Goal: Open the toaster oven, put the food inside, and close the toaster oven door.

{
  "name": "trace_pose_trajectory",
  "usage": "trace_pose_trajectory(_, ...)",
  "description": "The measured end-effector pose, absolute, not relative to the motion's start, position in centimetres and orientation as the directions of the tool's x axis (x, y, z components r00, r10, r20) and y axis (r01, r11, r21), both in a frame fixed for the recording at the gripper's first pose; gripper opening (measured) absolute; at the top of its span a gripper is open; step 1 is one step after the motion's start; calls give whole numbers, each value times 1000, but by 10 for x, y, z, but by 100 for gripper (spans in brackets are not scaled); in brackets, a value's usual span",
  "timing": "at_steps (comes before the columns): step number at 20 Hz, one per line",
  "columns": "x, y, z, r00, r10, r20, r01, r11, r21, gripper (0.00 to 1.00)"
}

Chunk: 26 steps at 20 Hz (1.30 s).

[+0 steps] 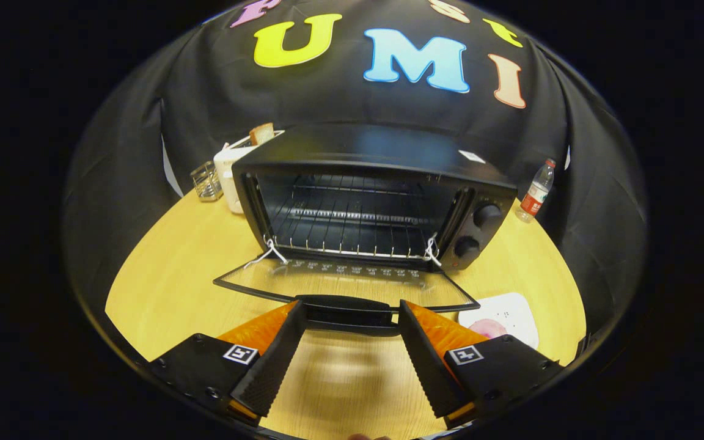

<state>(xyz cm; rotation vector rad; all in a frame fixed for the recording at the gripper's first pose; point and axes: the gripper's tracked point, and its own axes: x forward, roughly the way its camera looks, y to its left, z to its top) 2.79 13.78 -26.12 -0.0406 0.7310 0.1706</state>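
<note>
Gripper (349,313) fingers spread around door handle (346,304), toaster oven (376,195) open beyond

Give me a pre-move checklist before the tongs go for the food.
1. Toaster oven door fully down: ok, it lies flat in front of the opening.
2. Wire rack inside bare: ok.
3. Tongs let go of the door handle: ok, fingers spread open at either end of it, not pressing.
4. Food located: ok, a pink piece on the white plate beside the door, partly hidden behind one finger.
5. Food type and grip point: cannot tell.
6. Path to the plate clear of the door's corner: cannot tell.
</note>
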Motion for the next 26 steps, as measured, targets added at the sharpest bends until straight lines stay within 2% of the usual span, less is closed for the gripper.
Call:
trace_pose_trajectory(5,-1,137,-297,620,175,-765,-184,980,74,98)
trace_pose_trajectory(13,-23,98,-265,658,217,-721,-266,963,46,98)
trace_pose_trajectory(21,-31,7,-221,715,137,-685,-145,988,46,98)
trace_pose_trajectory(26,-27,-49,-220,725,64,-686,-82,997,6,98)
